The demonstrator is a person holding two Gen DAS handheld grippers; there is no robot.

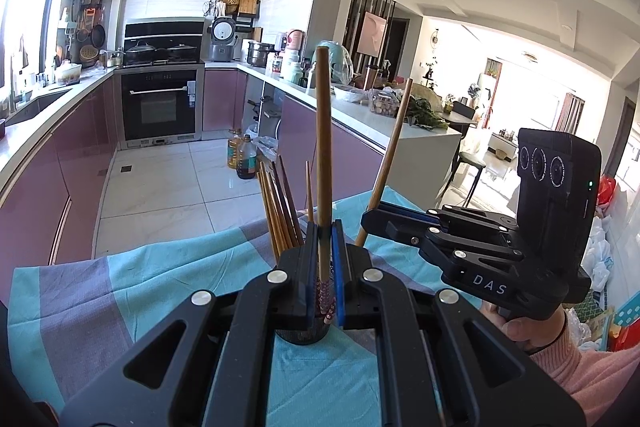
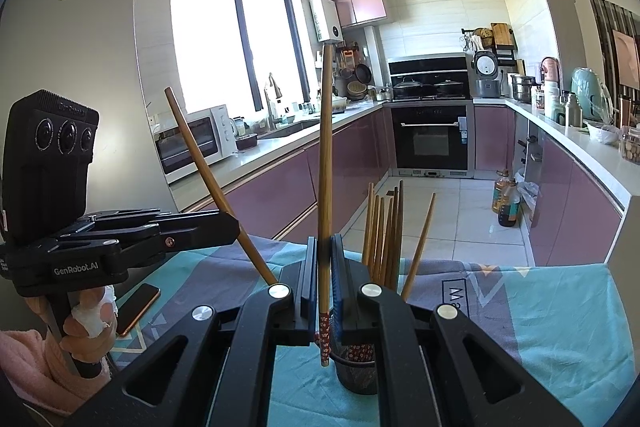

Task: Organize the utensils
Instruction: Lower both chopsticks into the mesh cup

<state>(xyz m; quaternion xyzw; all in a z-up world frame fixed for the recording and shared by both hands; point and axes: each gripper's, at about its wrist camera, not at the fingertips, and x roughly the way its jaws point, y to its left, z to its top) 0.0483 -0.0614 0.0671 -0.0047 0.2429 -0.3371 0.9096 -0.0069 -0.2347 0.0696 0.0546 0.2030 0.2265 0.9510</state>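
Note:
My left gripper (image 1: 325,231) is shut on an upright wooden chopstick (image 1: 323,155) with a floral tip, over a dark mesh holder (image 1: 300,335) that holds several chopsticks (image 1: 280,207). My right gripper (image 2: 324,247) is shut on another floral-tipped chopstick (image 2: 326,167), its tip just left of the holder (image 2: 358,371) with several chopsticks (image 2: 384,235) in it. In the left wrist view the right gripper (image 1: 370,217) comes in from the right with its chopstick (image 1: 390,155) tilted. In the right wrist view the left gripper (image 2: 236,223) holds its chopstick (image 2: 208,163) slanted.
The holder stands on a table under a teal and grey cloth (image 1: 140,291). A phone (image 2: 136,307) lies on the cloth at the left. Purple kitchen cabinets (image 2: 288,187), an oven (image 2: 430,139) and oil bottles (image 2: 506,203) on the tiled floor lie beyond.

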